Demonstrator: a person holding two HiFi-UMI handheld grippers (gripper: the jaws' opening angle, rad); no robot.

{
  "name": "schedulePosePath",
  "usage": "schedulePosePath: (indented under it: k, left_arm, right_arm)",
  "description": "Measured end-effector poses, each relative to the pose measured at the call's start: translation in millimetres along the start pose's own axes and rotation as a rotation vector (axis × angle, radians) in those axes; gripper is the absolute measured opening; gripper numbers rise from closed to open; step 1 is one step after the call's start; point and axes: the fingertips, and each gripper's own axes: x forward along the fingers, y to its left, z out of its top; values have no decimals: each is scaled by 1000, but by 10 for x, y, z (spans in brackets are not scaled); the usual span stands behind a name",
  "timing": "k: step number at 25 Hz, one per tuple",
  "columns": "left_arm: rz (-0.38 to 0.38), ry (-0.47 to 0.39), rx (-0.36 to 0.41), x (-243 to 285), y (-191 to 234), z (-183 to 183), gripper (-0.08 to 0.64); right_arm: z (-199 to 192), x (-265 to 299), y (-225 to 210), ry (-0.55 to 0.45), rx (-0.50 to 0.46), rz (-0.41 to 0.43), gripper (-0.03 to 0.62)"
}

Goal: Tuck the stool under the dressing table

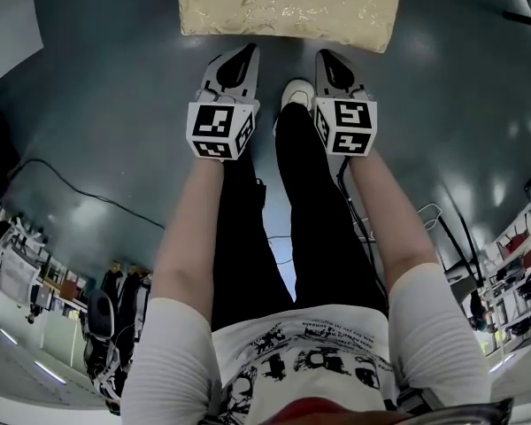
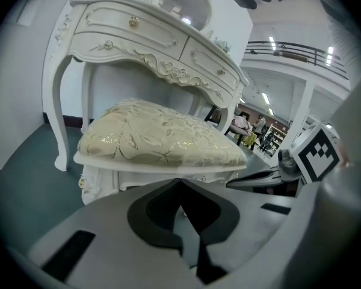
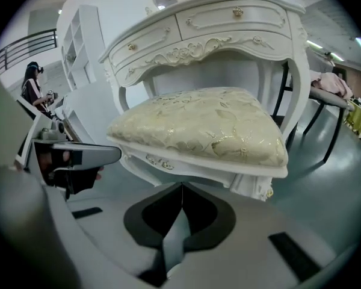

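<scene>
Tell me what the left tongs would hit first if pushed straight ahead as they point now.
Most likely the stool, at its white seat rim; the shut left tongs point straight at it, close by.

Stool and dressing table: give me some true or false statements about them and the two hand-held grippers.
The left hand-held gripper is clamped on the stool. False: its jaws are together, empty.
The right hand-held gripper has its jaws together. True.
The stool's cushion is dark red. False: it is cream with a gold pattern.
The dressing table is white, with drawers. True.
</scene>
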Motion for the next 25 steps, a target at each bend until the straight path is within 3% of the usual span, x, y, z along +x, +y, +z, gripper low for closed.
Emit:
schedulePosePath:
  k: [13,20,25]
  left_arm:
    - [10,-111,36,205,-16,115,17]
    - [14,-151,44,228,36,86,17]
    - [13,-154,30,381,4,359,17]
  right_arm:
    - [292,98,-170,-123,68,-35,17]
    - [278,181,-117,-147,-41,-20,17]
    - [566,227,-259,-132,-49,-22,16]
